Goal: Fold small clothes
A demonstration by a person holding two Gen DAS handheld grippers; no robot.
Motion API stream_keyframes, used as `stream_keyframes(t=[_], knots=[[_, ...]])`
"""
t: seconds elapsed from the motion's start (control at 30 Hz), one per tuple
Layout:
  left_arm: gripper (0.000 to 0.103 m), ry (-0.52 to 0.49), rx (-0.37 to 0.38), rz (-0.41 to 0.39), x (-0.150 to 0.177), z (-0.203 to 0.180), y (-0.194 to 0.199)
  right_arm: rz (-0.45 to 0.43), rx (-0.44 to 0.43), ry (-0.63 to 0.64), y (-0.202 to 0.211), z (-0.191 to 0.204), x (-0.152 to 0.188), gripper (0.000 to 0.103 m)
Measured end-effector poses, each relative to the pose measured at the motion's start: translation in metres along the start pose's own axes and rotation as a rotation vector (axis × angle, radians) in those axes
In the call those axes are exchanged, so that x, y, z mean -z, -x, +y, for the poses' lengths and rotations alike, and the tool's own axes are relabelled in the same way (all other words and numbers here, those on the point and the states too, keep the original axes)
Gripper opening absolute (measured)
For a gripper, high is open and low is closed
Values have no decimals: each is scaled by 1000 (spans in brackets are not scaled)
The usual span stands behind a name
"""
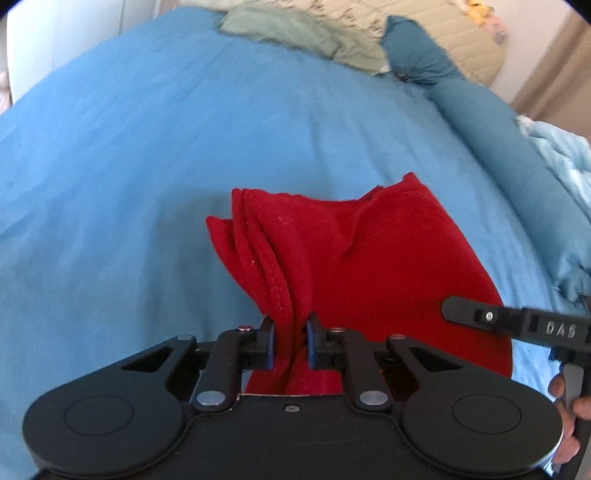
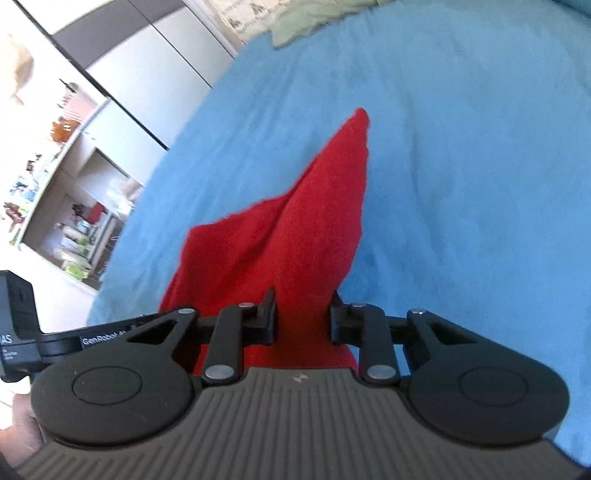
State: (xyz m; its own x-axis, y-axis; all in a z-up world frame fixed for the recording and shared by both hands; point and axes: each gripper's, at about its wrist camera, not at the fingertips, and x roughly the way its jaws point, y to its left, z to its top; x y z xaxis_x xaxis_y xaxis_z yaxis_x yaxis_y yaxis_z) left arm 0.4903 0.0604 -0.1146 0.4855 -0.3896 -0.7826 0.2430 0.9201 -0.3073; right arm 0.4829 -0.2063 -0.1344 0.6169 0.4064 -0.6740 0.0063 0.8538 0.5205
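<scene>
A red cloth [image 1: 332,251], folded into several layers, hangs from both grippers above the blue bed sheet [image 1: 147,166]. My left gripper [image 1: 289,341] is shut on its bunched near edge. In the right wrist view my right gripper [image 2: 303,317] is shut on another part of the same red cloth [image 2: 314,229], which stretches away to a point. The right gripper's body [image 1: 517,321] shows at the right edge of the left wrist view, and the left gripper's body [image 2: 55,339] shows at the left of the right wrist view.
A rolled teal blanket [image 1: 480,122], a pale green cloth [image 1: 295,29] and a light blue fluffy blanket [image 1: 565,166] lie at the bed's far and right sides. Shelves with clutter [image 2: 74,221] and grey cupboard doors [image 2: 147,55] stand beyond the bed's left edge.
</scene>
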Motion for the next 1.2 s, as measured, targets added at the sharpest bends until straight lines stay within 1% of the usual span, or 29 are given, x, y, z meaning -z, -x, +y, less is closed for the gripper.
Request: stream_keyframes(t=[0.07,0.13,0.2,0.3,0.33,0.4,0.47,0.53,0.57,0.6,0.63,0.67,0.7,0.73,0.77,0.8,0.83,0.9,1.0,1.1,1.2], knots=[[17,-23,13,-24,14,-20,21,-15,-33,-28,25,-2,4,41],[17,-9,34,-29,30,-37,35,-19,-34,-44,53,-8,12,41],[17,-15,39,-20,52,-57,46,-16,-11,-32,82,-13,25,41],[17,-16,47,12,85,-79,48,6,46,-6,114,-21,50,41],[17,-14,57,22,94,-84,44,18,67,-5,121,-26,60,41],[17,-43,57,51,114,-96,32,47,101,-11,126,-39,79,41],[17,-72,50,43,126,-100,24,70,131,-21,123,-54,97,41],[19,-97,21,24,134,-103,25,77,139,-38,120,-67,108,42],[20,-97,13,17,137,-103,26,79,142,-39,117,-71,111,44],[22,-98,6,14,138,-106,23,79,148,-34,117,-74,113,49],[30,-101,-8,11,139,-107,23,80,150,-29,117,-76,113,51],[36,-109,-30,7,141,-112,23,80,158,-22,117,-74,112,58],[50,-119,-48,2,138,-114,23,79,167,-12,118,-72,111,72],[61,-133,-66,-10,137,-115,25,74,171,0,121,-71,110,80],[65,-143,-80,-22,137,-116,27,59,181,19,128,-70,108,94],[70,-154,-94,-34,139,-116,31,42,196,38,134,-70,109,102],[76,-164,-106,-39,141,-116,32,27,209,62,139,-69,110,103],[80,-175,-134,-47,146,-115,36,19,237,119,145,-66,113,103],[80,-163,-151,-42,160,-107,38,31,285,180,144,-69,122,103],[80,-194,-181,-49,183,-100,32,35,318,229,137,-77,137,103],[82,-210,-185,-72,198,-95,20,15,324,252,129,-89,152,103]])
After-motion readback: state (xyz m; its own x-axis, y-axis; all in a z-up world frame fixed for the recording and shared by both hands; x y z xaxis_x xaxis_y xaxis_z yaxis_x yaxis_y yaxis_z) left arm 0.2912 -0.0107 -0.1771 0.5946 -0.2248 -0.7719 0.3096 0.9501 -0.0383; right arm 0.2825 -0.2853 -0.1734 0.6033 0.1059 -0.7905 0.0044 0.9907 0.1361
